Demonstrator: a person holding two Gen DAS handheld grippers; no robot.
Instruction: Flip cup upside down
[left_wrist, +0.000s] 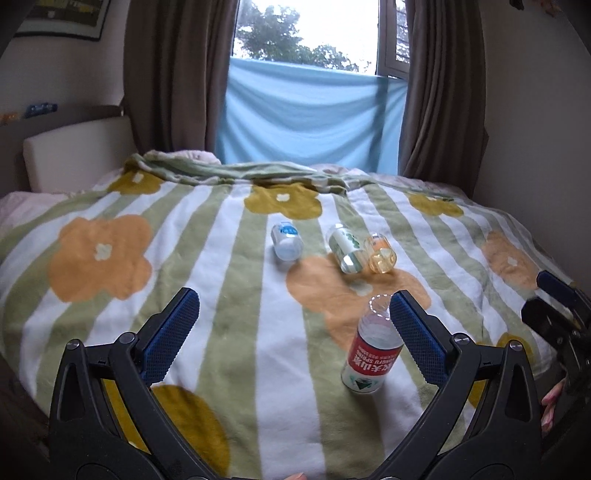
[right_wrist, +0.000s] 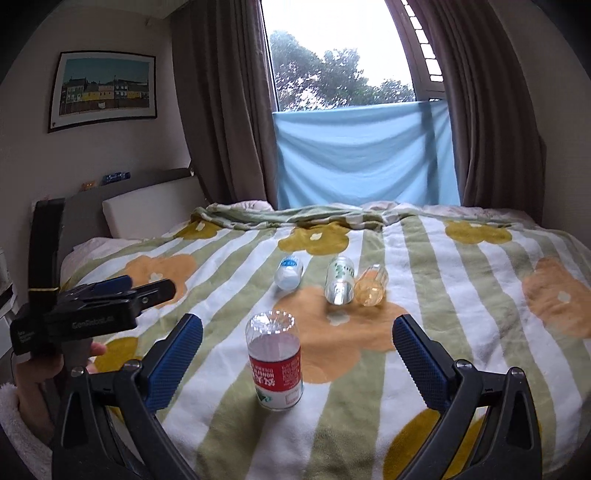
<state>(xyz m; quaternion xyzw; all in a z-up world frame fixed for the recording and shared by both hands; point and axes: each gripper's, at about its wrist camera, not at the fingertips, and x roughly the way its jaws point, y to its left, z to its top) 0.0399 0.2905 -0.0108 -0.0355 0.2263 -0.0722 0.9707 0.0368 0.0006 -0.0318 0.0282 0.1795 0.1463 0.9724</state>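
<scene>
A clear plastic cup with a red and white label (left_wrist: 369, 349) (right_wrist: 275, 363) stands on the striped flower blanket with its label text upside down. My left gripper (left_wrist: 293, 314) is open and empty, with the cup just inside its right finger (left_wrist: 417, 334). My right gripper (right_wrist: 297, 339) is open and empty, with the cup between its fingers, nearer the left one. Three more cups lie on their sides farther back: a blue-labelled one (left_wrist: 286, 240) (right_wrist: 289, 272), a green-labelled one (left_wrist: 343, 248) (right_wrist: 339, 280) and an orange one (left_wrist: 380, 253) (right_wrist: 370, 285).
The blanket (left_wrist: 229, 280) covers a bed with a padded headboard (right_wrist: 147, 210) at the left. Brown curtains (right_wrist: 221, 110) and a blue cloth (right_wrist: 365, 155) hang at the window behind. The left gripper body (right_wrist: 92, 310) shows at the left of the right wrist view.
</scene>
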